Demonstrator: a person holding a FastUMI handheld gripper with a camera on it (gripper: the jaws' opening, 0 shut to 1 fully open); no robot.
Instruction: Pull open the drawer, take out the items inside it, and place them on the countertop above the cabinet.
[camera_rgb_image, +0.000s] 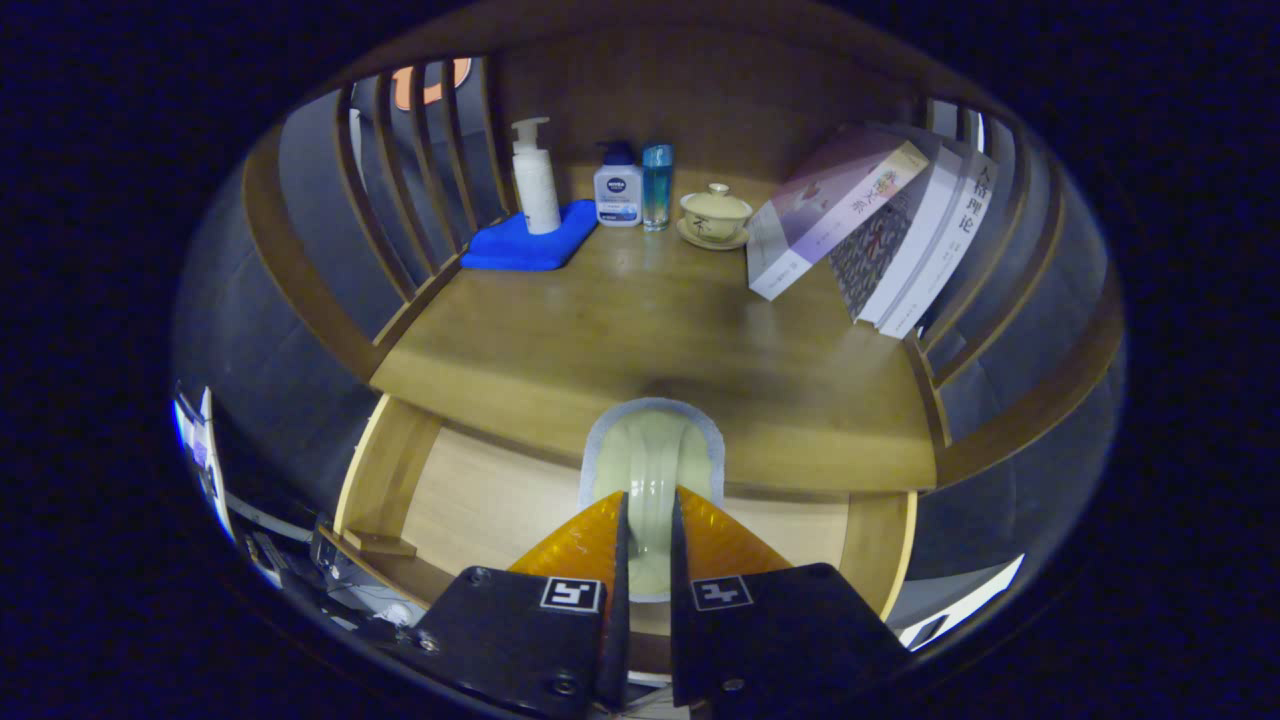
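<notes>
The gripper (648, 520) sits nearest, its two fingers (585, 545) drawn close on the edge of a pale flat packet (652, 455) with a grey border, which stands up between them; both seem to press on it, so I judge it held. The packet hangs over the front edge of the countertop (620, 330), above the open drawer (480, 495); the drawer floor that shows beside the packet looks bare, though the part under the fingers is hidden. To do this step well, carry the packet forward onto the bare middle of the countertop and release it only once it rests flat. At the back of the countertop stand a pump bottle (534, 178) on a blue cloth (520, 246), a lidded cup (714, 212) on its saucer, and leaning books (880, 225).
</notes>
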